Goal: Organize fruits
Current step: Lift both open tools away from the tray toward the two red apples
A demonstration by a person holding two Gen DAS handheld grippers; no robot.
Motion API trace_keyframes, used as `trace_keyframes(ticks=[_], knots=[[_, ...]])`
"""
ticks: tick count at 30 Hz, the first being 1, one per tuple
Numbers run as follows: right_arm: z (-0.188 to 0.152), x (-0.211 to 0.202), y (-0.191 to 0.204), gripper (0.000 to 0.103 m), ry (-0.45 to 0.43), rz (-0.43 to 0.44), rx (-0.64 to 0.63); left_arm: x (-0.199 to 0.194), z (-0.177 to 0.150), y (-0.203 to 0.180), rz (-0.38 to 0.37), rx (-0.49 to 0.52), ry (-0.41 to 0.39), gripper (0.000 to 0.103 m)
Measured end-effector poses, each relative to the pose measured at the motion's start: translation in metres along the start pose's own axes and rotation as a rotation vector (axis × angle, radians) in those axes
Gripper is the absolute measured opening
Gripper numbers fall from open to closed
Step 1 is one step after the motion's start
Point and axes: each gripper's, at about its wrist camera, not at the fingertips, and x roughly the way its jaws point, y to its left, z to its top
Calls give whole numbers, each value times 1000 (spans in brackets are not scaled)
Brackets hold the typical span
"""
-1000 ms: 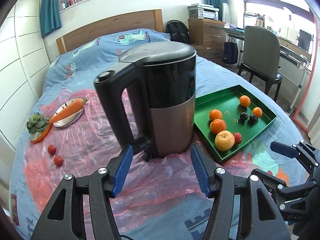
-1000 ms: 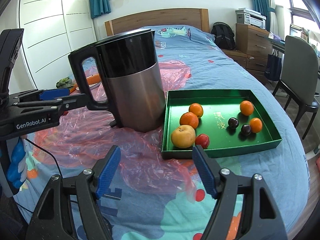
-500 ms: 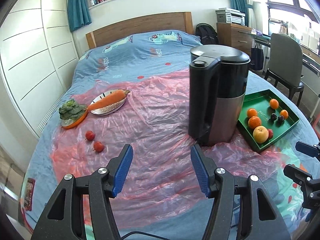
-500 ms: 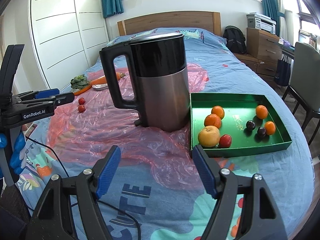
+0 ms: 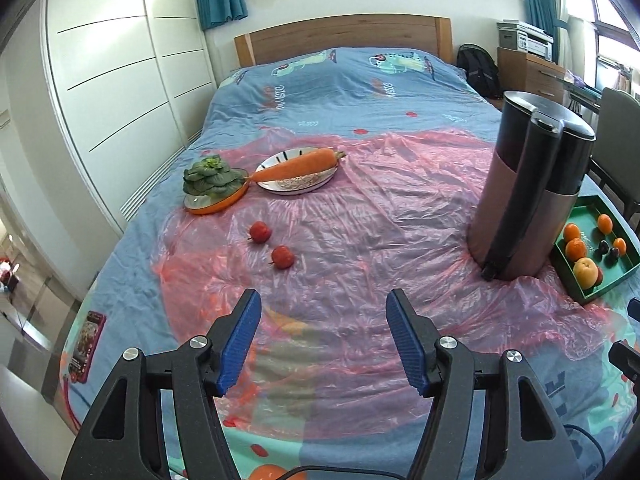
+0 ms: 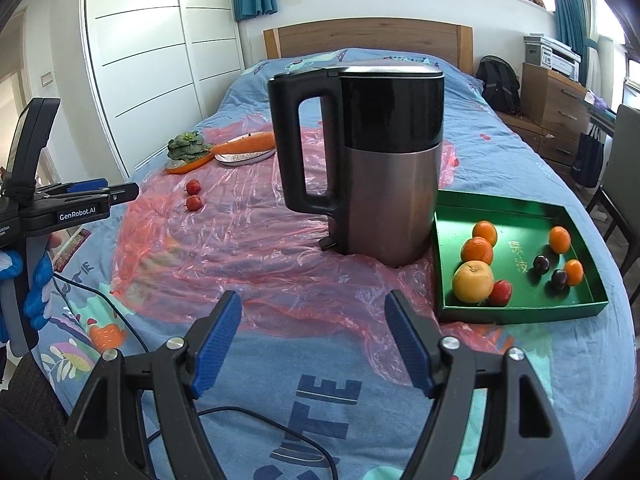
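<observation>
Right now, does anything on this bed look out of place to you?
Yes. Two small red fruits lie loose on the pink plastic sheet, far from the green tray where the other fruit sits. A tall electric kettle stands on the soft bed beside the tray, odd among food. Nothing looks spilled or damaged.

The left gripper (image 5: 323, 342) is held level with its blue pads (image 5: 239, 343) spread wide, nothing between them. The right gripper (image 6: 313, 345) is likewise spread and empty. A blue-gloved hand (image 6: 34, 280) grips the left gripper's handle at the near left.
</observation>
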Motion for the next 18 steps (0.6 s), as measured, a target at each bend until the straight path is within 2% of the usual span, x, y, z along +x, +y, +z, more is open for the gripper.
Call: trace_keyframes(ticks=[9, 18], knots=[[12, 17, 28, 103, 12, 26, -33, 20, -7, 53, 70, -76, 35, 59], [37, 45, 63, 103, 24, 79, -93, 45, -15, 96, 97, -134, 78, 59]])
